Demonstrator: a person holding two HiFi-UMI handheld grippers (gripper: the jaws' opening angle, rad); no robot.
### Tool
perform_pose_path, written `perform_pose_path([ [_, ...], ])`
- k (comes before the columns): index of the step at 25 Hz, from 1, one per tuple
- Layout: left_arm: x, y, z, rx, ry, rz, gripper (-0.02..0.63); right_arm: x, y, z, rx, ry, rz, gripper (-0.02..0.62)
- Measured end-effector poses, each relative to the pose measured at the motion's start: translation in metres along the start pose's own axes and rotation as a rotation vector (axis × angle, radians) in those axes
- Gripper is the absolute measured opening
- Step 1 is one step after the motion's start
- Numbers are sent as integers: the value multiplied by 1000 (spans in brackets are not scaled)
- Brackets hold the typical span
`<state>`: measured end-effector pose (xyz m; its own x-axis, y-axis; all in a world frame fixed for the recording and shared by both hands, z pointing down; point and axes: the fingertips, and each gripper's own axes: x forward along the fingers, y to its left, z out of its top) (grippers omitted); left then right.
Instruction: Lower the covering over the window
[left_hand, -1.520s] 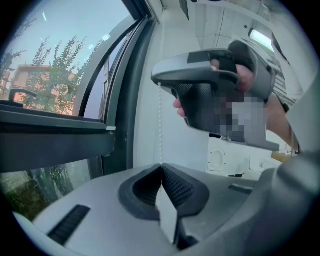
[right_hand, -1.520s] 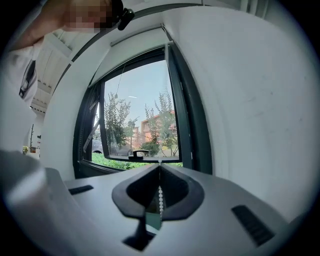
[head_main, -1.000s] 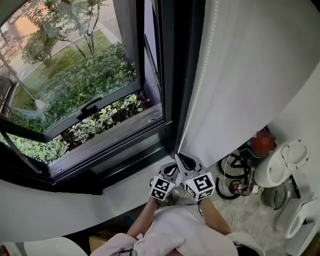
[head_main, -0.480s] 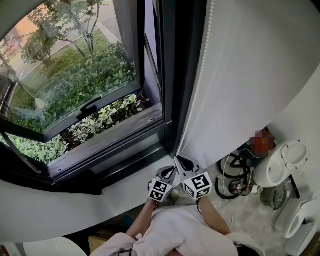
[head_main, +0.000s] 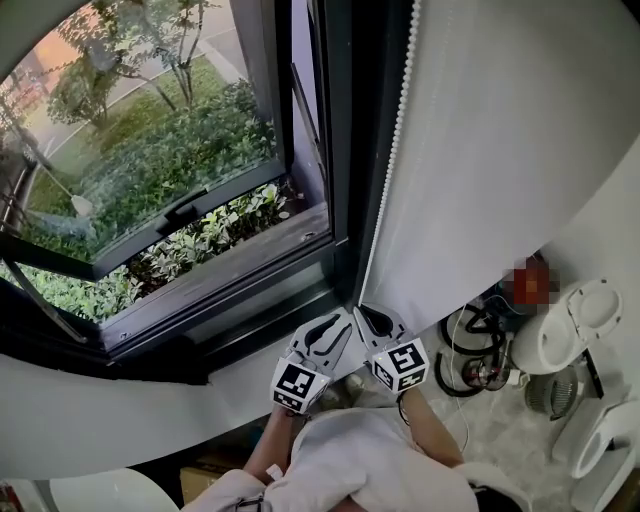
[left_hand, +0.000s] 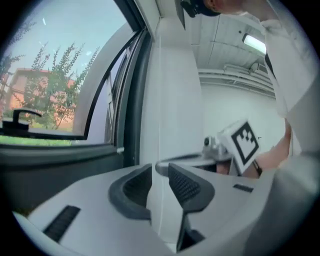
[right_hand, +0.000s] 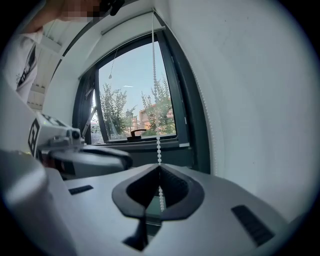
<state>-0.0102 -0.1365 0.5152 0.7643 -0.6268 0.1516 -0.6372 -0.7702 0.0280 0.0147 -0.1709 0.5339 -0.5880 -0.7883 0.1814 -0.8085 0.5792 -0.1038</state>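
A white roller blind (head_main: 500, 150) hangs at the right of the dark-framed window (head_main: 180, 150). Its white bead chain (head_main: 386, 190) runs down along the frame to my right gripper (head_main: 364, 312). In the right gripper view that gripper (right_hand: 159, 169) is shut on the bead chain (right_hand: 155, 100), which rises taut from its tips. My left gripper (head_main: 338, 325) sits just left of it, below the sill. In the left gripper view its jaws (left_hand: 160, 176) are opening, and I see nothing between them, only a white surface behind.
The window sash is tilted outward, with a black handle (head_main: 185, 212) on it and green bushes outside. On the floor at the right lie coiled cables (head_main: 470, 350) and white round appliances (head_main: 565, 325). The person's white shirt (head_main: 370, 470) fills the bottom.
My left gripper has drawn down and to the left, away from the right gripper, and its jaws have parted. The right gripper stays on the chain.
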Motion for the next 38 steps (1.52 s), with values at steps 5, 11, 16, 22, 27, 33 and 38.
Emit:
perform_pose_path([
  [5, -5, 1, 107, 87, -174, -31, 98, 1, 1, 0, 4, 0, 3, -5],
  [11, 4, 1, 188, 172, -256, -60, 97, 1, 4, 1, 6, -5, 7, -5],
  [16, 16, 6, 219, 223, -272, -59, 97, 1, 6, 1, 6, -4, 6, -5],
  [22, 28, 7, 231, 257, -279, -42, 26, 0, 5, 1, 1, -3, 0, -5],
  [27, 33, 5, 204, 196, -229, -35, 17, 4, 5, -23, -5, 81, -1, -5],
  [33, 37, 5, 162, 155, -147, -32, 17, 7, 7, -66, 17, 184, 9, -5],
  [38, 38, 6, 133, 115, -106, -27, 17, 8, 8, -95, 35, 246, 15, -5],
])
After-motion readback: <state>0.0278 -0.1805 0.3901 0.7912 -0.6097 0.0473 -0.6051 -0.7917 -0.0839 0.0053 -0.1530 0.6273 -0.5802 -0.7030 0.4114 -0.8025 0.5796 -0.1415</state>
